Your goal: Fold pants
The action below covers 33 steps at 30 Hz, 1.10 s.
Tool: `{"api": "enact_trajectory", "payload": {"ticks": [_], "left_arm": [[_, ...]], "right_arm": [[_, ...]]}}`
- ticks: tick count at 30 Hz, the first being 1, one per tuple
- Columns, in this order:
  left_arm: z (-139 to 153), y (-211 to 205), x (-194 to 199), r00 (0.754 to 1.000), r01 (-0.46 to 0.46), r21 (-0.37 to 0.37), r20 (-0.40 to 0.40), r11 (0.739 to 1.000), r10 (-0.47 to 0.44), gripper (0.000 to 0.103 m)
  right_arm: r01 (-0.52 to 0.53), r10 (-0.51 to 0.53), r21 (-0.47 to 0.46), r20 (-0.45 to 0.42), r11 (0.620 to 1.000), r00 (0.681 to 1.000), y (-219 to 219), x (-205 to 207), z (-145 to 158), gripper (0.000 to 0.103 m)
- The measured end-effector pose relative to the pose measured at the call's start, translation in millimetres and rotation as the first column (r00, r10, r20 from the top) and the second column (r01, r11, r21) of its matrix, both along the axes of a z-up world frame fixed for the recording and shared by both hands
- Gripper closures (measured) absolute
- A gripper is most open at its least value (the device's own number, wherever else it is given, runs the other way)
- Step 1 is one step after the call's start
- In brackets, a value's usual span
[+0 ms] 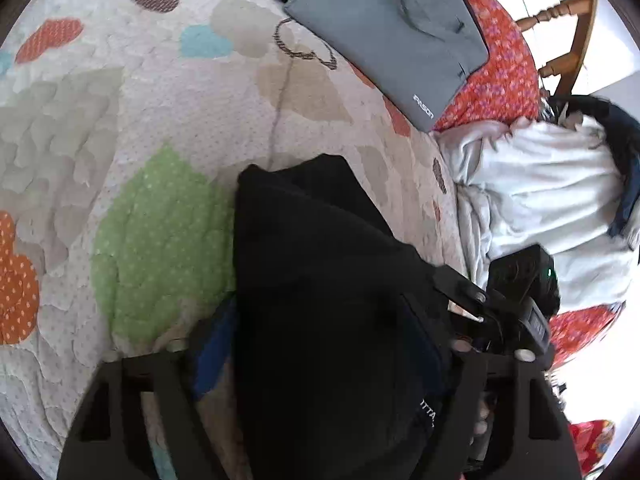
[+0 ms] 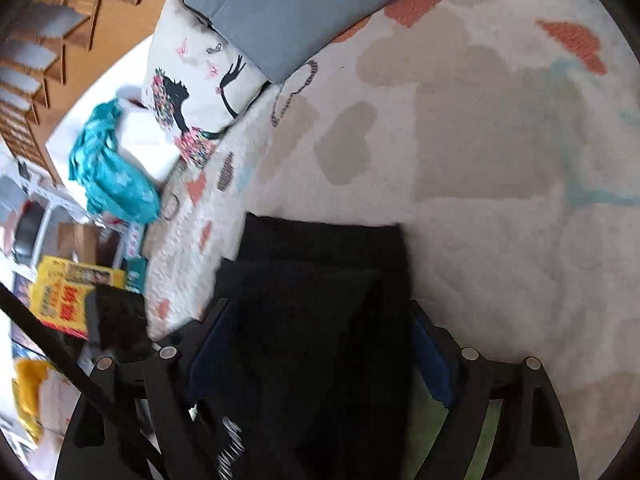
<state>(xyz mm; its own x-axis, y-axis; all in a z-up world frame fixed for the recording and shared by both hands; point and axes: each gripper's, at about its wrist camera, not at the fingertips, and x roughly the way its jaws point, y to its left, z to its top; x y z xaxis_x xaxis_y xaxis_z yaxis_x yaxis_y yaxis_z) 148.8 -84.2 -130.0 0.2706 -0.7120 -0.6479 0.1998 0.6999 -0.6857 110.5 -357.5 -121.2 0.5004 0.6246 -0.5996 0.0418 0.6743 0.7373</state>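
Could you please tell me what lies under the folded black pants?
The folded black fabric pants rest on the heart-patterned quilted bedspread; a green patch shows beside them. Whatever lies directly beneath is covered.

bed quilt [image 1: 168,92] | on it: black pants [image 1: 320,280], grey cushion [image 1: 392,28], pillow [image 2: 192,92]

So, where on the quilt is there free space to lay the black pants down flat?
Judging by both views, the widest bare patch of the quilt lies beyond the black pants, below the grey folded garment. The green-heart side also looks open. It is crowded near the printed pillow and the white laundry heap.
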Motion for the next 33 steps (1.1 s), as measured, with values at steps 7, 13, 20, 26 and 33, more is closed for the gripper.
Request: {"api": "enact_trajectory", "payload": {"ticks": [7,13,20,26,33], "left_arm": [[22,2,6,0.999,-0.015,-0.019,0.029,1.000,0.016,0.068],[40,-16,52,0.995,-0.055,0.057,0.081,0.997,0.051,0.065],[34,-4,61,0.997,-0.074,0.092,0.029,0.993,0.072,0.060],[79,6,21,0.986,-0.083,0.048,0.147,0.995,0.075,0.060],[32,-35,6,0.996,-0.018,0.127,0.094,0.992,0.006,0.059]], "right_arm": [[-0.014,0.014,0.025,0.007,1.000,1.000,6,1,18,0.065],[0.036,-0.034,-0.051,0.043,0.998,0.999,-9,35,37,0.064],[0.098,-0.100,-0.130,-0.009,0.987,0.995,-32,49,28,0.038],[0.114,-0.114,0.013,0.167,0.993,0.979,-36,-12,81,0.035],[0.071,-0.074,0.079,0.034,0.994,0.997,-2,-51,21,0.033]]}}
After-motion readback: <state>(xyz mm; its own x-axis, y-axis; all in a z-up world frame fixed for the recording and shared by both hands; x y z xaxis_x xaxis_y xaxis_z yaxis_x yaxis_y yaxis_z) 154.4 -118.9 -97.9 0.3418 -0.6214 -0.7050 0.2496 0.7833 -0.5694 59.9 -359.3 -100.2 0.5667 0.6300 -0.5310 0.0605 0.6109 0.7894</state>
